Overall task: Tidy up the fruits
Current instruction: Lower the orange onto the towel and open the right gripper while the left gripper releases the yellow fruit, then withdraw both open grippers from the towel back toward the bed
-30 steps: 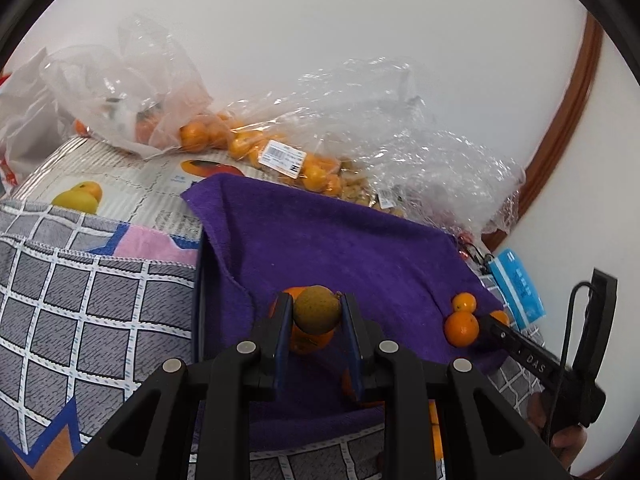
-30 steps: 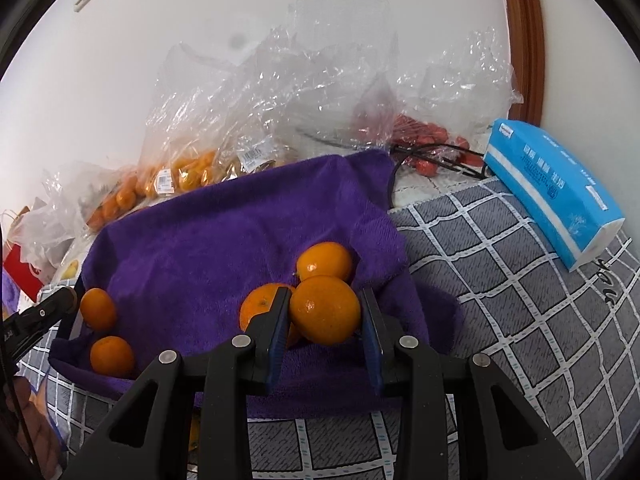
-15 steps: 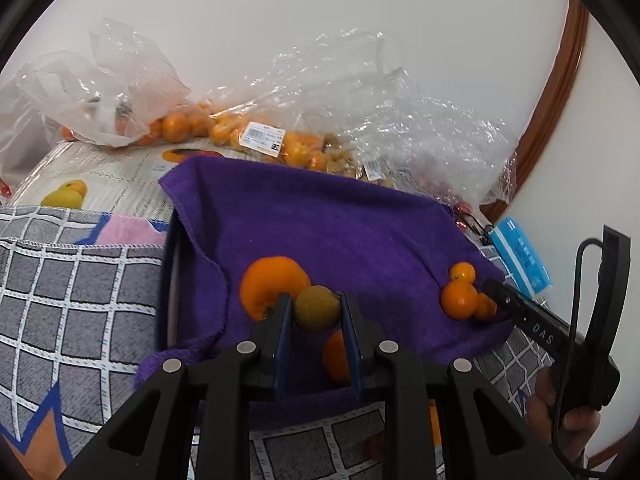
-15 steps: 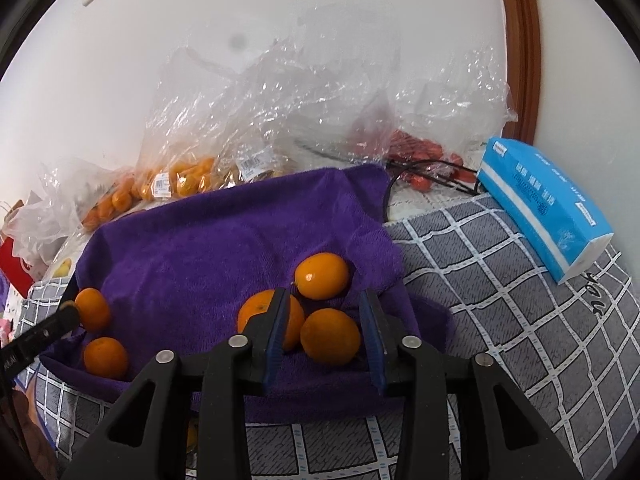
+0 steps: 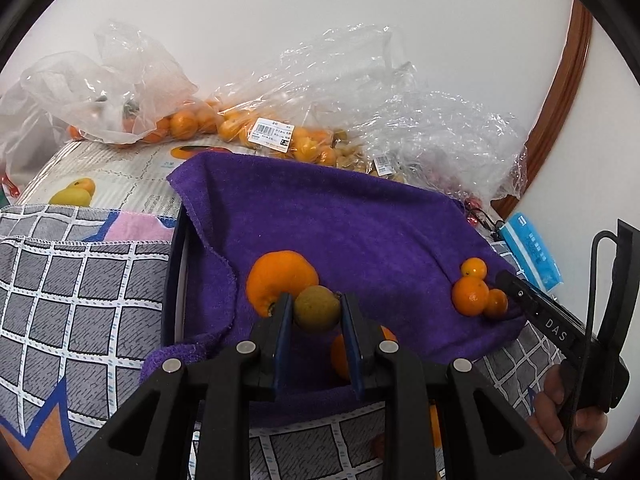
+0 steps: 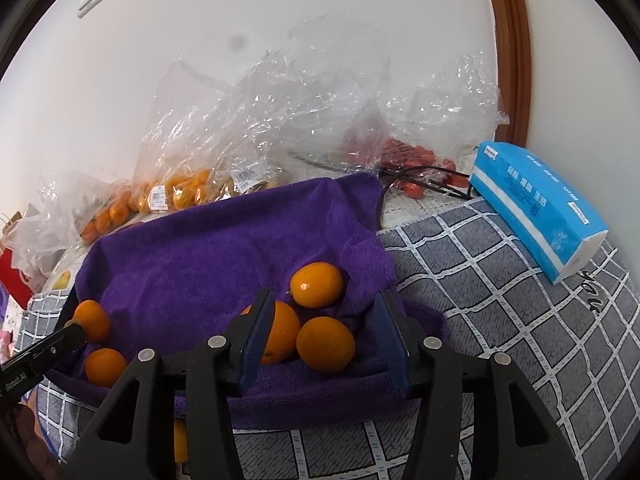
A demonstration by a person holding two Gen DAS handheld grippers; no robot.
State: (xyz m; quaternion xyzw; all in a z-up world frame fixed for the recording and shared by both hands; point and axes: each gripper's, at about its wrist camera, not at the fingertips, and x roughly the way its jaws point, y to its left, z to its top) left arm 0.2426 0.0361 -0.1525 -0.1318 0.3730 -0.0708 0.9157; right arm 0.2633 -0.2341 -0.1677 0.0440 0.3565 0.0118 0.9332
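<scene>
Left wrist view: the left gripper [image 5: 317, 312] is clenched on a small greenish-brown fruit [image 5: 317, 308], pinched at its widest part between the two blue-padded fingers [image 5: 283, 320], so the round fruit cannot roll out. It hangs above the near left part of a purple towel [image 5: 340, 220], which appears to line a dark tray whose left rim [image 5: 173, 280] shows beside the cloth. The soft lining likely keeps round fruit from rolling away. A large orange [image 5: 280, 280] lies just behind the held fruit, and another orange [image 5: 340, 356] sits partly hidden under the fingers.

Right wrist view: the right gripper [image 6: 324, 332] is released, its jaws spread wide with nothing between them. Under it, at the near right corner of the towel, three oranges [image 6: 325, 344] lie clustered and touching, seemingly grouped there on purpose. Two more oranges [image 6: 92, 322] lie at the near left corner, by the other tool's tip.

Along the far edge, against the wall, crumpled plastic bags [image 6: 188, 188] hold more oranges, probably the supply. A blue tissue pack [image 6: 536, 208] rests on the checked cloth [image 6: 500, 312] at the right.
</scene>
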